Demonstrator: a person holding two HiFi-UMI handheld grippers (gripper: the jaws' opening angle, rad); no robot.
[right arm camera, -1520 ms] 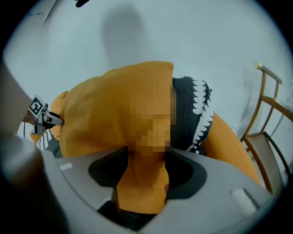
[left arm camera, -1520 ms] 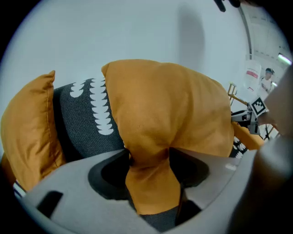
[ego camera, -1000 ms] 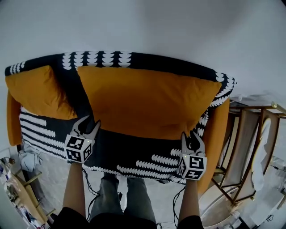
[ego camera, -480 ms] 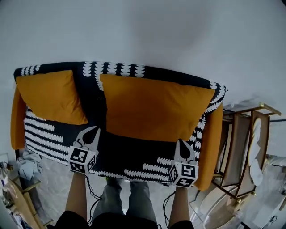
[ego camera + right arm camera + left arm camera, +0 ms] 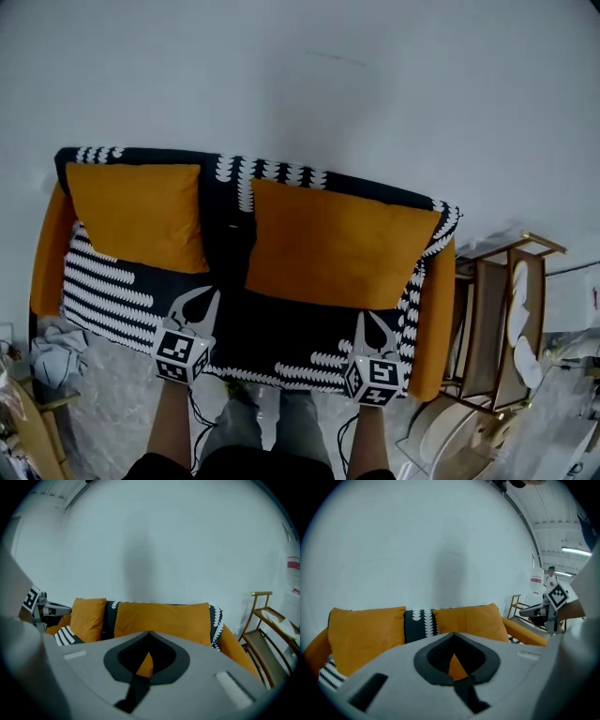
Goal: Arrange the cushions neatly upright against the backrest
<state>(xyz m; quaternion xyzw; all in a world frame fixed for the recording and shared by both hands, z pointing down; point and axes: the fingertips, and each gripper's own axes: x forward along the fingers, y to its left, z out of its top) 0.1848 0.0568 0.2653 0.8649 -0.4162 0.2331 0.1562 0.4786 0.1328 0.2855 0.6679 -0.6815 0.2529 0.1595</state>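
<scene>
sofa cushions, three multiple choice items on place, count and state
1. Where is the larger cushion? A on the floor; B against the sofa backrest, right of the smaller cushion; C on a table.
2. How many orange cushions are on the sofa? A one; B two; C four.
3. The left gripper is: A shut and empty; B clamped on a cushion; C wide open.
Answers: B, it leans there in the head view; B, both show side by side; A, its jaws meet on nothing.

Black-white sofa (image 5: 281,330) — 2 cushions upright (small cushion (image 5: 139,216), large cushion (image 5: 337,246)).
</scene>
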